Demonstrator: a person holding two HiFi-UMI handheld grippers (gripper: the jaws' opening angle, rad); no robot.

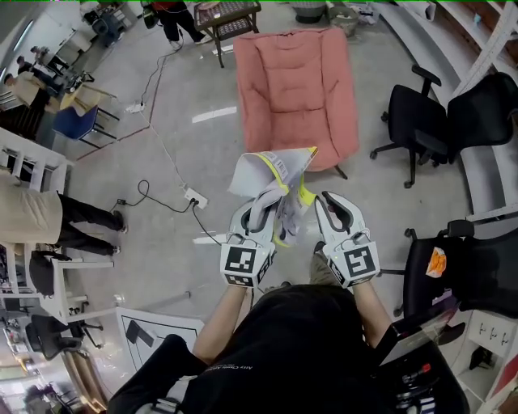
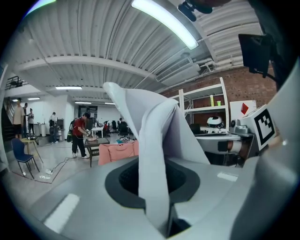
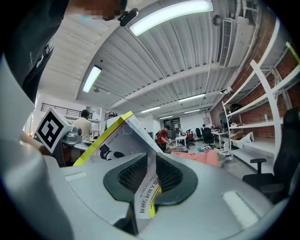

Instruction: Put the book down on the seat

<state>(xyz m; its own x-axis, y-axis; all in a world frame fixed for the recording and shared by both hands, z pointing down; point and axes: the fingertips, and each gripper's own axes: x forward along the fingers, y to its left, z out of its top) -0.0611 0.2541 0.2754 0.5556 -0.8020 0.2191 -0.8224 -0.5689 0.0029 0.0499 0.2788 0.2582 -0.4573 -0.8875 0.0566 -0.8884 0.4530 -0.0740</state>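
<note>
An open book point(image 1: 271, 174) with pale pages and a yellow-edged cover hangs in the air between both grippers. My left gripper point(image 1: 261, 212) is shut on a fold of its grey-white pages point(image 2: 154, 126), which rise between the pads of the left gripper point(image 2: 152, 187). My right gripper point(image 1: 333, 209) is shut on the book's cover point(image 3: 117, 140), whose printed edge runs down between the black pads of the right gripper point(image 3: 149, 180). The seat, a pink cushioned armchair point(image 1: 295, 89), stands on the floor ahead of the book, apart from it.
Black office chairs point(image 1: 421, 121) stand to the right, another one point(image 1: 477, 267) close by my right side. A power strip with cables point(image 1: 194, 196) lies on the grey floor to the left. A person point(image 1: 48, 218) stands at far left, and a small table point(image 1: 231, 20) sits behind the armchair.
</note>
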